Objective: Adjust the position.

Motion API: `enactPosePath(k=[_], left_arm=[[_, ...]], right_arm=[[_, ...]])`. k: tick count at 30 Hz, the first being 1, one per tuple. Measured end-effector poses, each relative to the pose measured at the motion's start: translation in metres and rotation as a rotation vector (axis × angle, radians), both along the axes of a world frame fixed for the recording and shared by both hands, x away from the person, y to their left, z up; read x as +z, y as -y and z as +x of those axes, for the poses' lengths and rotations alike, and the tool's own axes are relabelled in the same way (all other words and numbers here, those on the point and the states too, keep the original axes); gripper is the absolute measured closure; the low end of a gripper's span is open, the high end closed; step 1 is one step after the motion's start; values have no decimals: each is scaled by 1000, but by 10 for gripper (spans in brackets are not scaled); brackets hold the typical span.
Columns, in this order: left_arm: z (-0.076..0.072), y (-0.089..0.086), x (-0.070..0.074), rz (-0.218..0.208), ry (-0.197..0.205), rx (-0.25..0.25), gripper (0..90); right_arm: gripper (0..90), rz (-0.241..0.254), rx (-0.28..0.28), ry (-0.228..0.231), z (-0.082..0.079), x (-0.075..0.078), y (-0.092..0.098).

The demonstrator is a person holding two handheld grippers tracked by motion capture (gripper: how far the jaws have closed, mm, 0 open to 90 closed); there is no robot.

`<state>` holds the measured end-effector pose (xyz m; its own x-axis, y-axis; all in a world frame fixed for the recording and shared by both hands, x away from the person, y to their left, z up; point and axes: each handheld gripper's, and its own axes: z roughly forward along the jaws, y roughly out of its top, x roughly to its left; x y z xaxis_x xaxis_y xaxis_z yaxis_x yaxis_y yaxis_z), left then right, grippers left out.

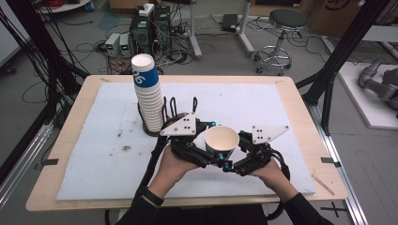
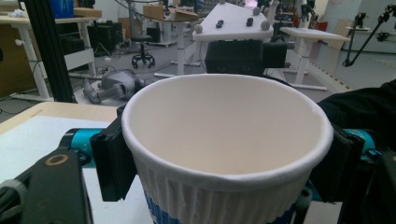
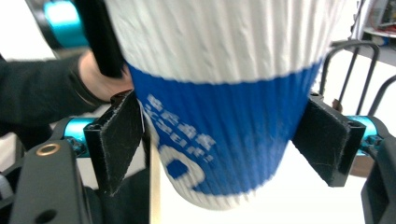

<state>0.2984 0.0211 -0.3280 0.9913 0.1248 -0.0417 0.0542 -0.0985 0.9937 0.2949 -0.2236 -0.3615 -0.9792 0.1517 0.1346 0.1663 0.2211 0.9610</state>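
The left gripper pinches the white ribbed paper cup with blue band near its rim, holding it above the near middle of the table so the right gripper, jaws spread around its base, can take it.

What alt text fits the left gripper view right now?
A white ribbed paper cup, open mouth up and empty, sits between the left gripper's two black jaws, which press its sides just under the rim. The right gripper shows behind it.
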Motion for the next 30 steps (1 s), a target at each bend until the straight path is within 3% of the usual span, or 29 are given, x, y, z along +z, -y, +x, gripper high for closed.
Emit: enactPosePath(k=[4,8,13,16,24,30], left_arm=[[0,0,-1,-11,0,0,225],[0,1,-1,-15,1,1,226],[1,1,-1,-22,-30,-7,161],[0,-2,-1,-2,-33,-1,120],[-7,-18,1,25,-16,48,78],[-9,-33,-6,12,-18,74,78]], right_arm=[[205,18,-10,-5,-1,1,-3],[265,20,-8,-7,0,0,-3],[266,19,-8,0,0,1,-2],[267,12,-5,11,0,1,-2],[267,-1,-11,17,1,1,1],[267,9,-27,19,2,2,4]])
